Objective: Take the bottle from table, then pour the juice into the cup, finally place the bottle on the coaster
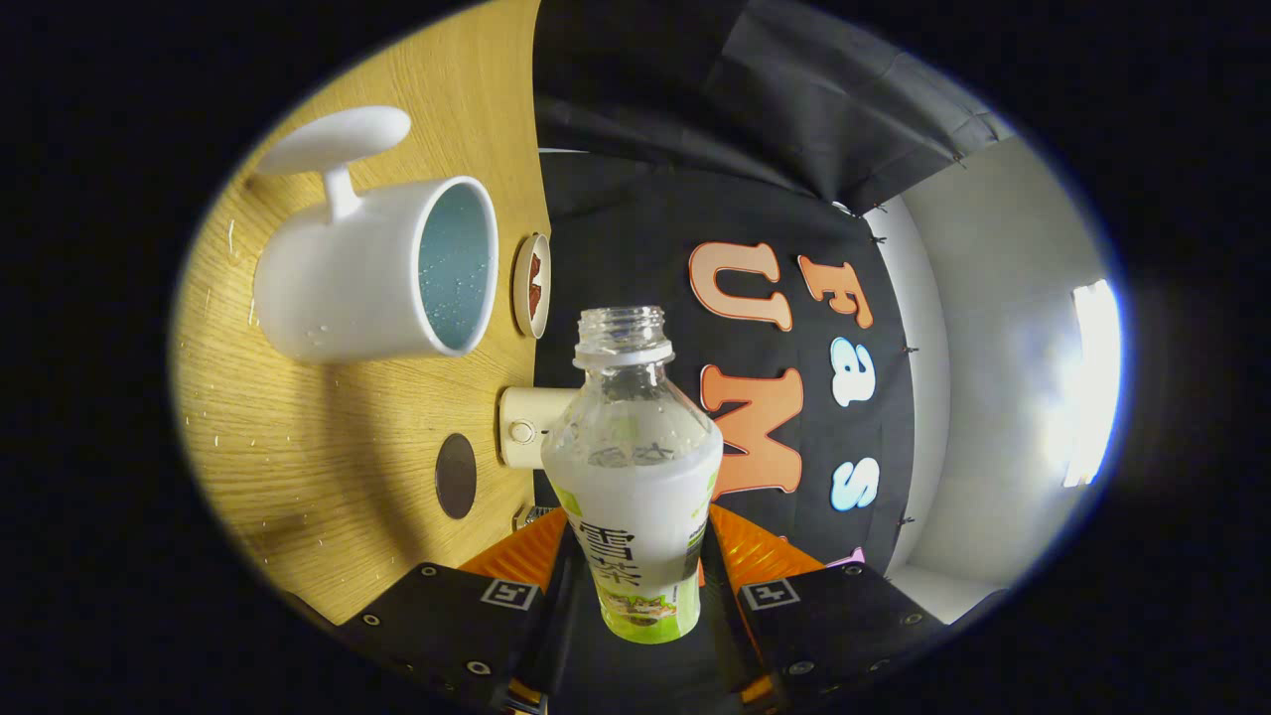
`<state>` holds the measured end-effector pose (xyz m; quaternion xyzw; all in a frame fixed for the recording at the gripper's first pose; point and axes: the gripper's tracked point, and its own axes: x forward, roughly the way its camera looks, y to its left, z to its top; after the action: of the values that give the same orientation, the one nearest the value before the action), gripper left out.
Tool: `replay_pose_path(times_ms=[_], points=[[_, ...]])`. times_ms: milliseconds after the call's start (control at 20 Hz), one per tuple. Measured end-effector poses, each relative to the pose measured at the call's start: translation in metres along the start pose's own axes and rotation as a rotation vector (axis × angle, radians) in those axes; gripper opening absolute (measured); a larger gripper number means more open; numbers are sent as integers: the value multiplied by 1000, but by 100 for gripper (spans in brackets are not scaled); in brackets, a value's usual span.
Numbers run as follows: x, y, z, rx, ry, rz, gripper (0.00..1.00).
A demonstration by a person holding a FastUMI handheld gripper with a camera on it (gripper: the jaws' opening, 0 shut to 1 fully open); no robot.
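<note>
My gripper [640, 566] is shut on the lower body of a clear bottle [635, 447] with a white and green label. The bottle has no cap, and its open mouth [622, 324] points straight ahead of the fingers. I am rolled on my side, so the bottle lies about level with the wooden table [328, 447]. Droplets cling inside its clear upper part, and no juice shows there. A white cup [367, 273] with a blue inside stands on the table, its opening beside and below the bottle's mouth. The dark round coaster [456, 476] lies on the table nearer to my fingers than the cup.
A small round dish [533, 285] with something red-brown in it sits just past the cup, near the table's far edge. A white boxy object [521, 427] stands at that edge behind the bottle. Black cloth and a white wall with a bright light lie beyond.
</note>
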<state>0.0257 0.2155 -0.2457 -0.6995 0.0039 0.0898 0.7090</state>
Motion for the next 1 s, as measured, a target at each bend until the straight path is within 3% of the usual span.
replay_pose_path(times_ms=[1000], points=[[7,-2,7,-127,-19,-23,60]])
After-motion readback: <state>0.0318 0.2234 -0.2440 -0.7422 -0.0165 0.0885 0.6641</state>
